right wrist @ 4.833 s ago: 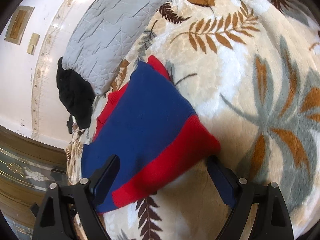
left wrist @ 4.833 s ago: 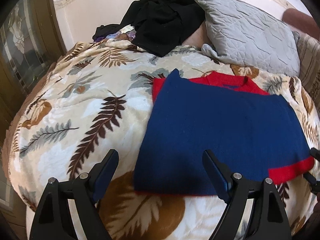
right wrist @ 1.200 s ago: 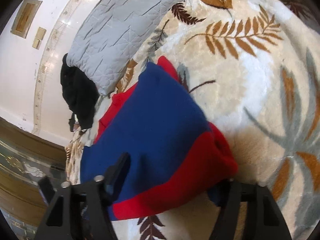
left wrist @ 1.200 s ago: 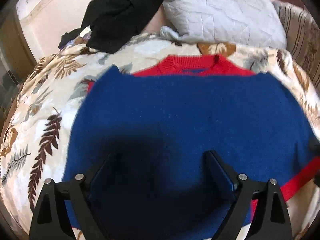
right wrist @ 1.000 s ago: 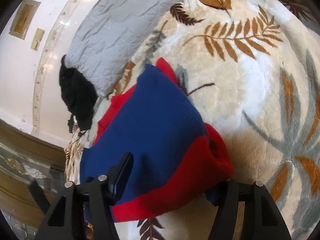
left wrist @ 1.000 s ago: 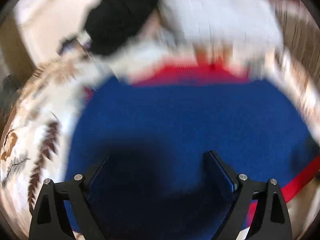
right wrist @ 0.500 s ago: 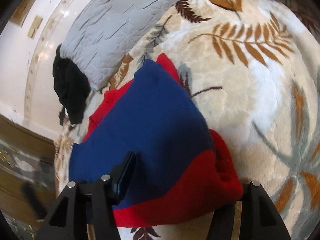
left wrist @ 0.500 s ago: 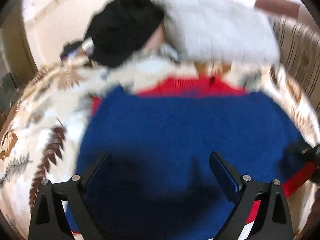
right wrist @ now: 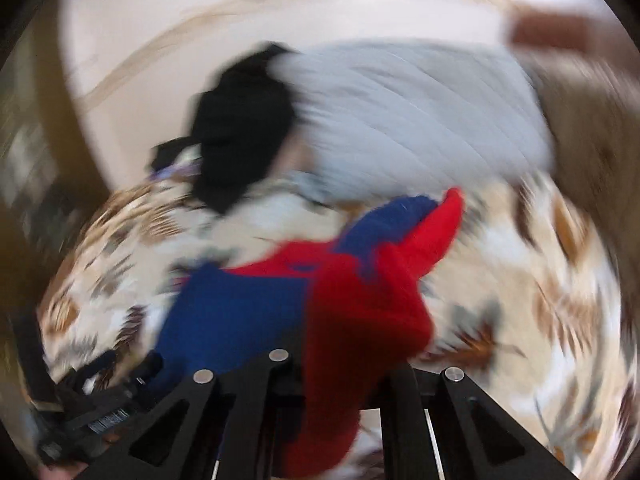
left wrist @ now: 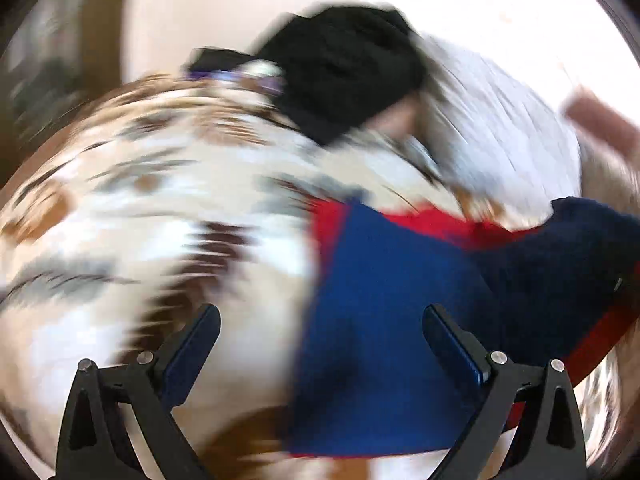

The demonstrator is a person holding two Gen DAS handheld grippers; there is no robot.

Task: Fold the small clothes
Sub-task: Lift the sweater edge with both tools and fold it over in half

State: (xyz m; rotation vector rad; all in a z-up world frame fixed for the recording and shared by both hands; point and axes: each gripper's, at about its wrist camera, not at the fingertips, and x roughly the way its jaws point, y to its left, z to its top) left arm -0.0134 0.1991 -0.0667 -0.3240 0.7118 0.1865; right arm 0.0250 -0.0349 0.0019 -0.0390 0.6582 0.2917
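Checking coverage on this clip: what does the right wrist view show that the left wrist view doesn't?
Only the right wrist view shows the right gripper shut on the sweater's red hem, lifting it. Only the left wrist view shows the left gripper open above the sweater, gripping nothing. Both, though blurred, show the leaf-print blanket, black clothes and grey pillow.

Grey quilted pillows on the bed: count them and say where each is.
1. The grey quilted pillow lies at the bed's far end, right of the black clothes pile, beyond the blue and red knitted sweater. Blur may hide others.
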